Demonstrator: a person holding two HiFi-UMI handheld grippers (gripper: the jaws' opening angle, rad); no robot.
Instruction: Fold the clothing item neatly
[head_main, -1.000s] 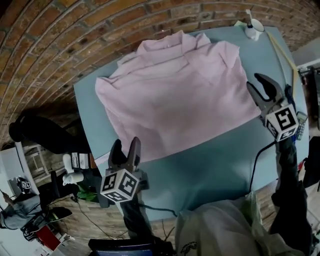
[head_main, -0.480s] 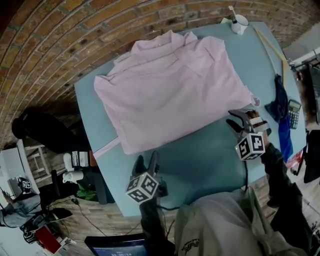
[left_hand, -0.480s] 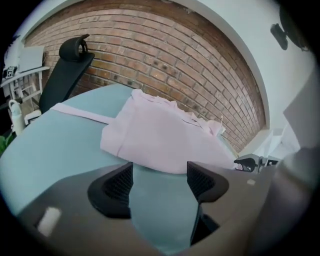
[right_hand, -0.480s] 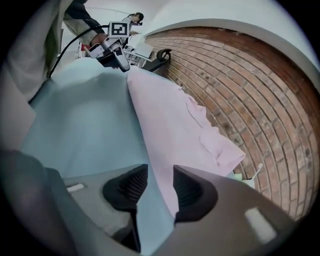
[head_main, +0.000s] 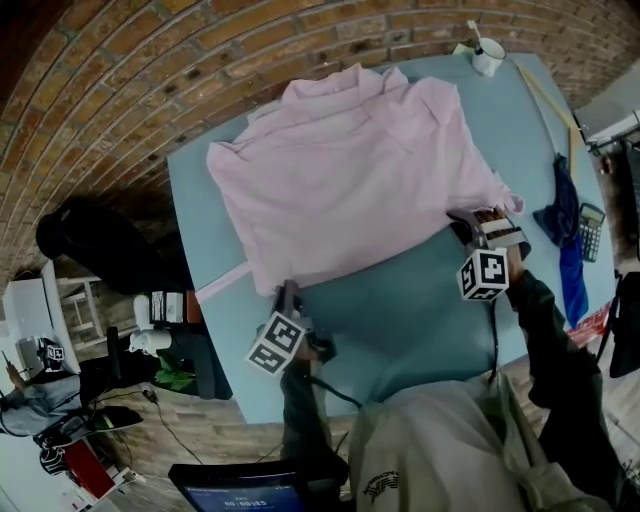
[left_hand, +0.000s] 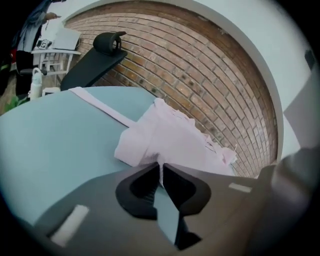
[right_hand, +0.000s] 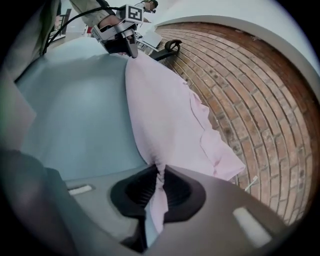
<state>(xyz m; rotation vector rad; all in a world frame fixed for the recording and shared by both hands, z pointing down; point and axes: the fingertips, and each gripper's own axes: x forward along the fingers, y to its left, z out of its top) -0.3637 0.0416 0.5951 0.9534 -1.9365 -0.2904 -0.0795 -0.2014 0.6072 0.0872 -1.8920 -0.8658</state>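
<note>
A pale pink shirt (head_main: 350, 170) lies spread flat on the teal table (head_main: 410, 320). My left gripper (head_main: 288, 298) is at the shirt's near left corner. Its jaws are closing, and a pinch of pink hem (left_hand: 161, 165) is pressed between the pads. My right gripper (head_main: 472, 226) is at the near right corner. Its jaws are closing too, on a bunched fold of fabric (right_hand: 160, 182). In the right gripper view the shirt's (right_hand: 165, 115) near edge runs straight to the left gripper (right_hand: 132, 52).
At the table's far right corner stand a white cup (head_main: 487, 58) and a wooden stick (head_main: 547, 95). A blue cloth (head_main: 566, 215) and a calculator (head_main: 590, 230) lie at the right edge. A pink strip (left_hand: 102, 107) lies near the left edge. Brick wall (head_main: 150, 70) borders the far side.
Both grippers have moved in from the table's near side to the shirt's near hem. Their jaws, open before, now pinch the fabric at the two near corners.
</note>
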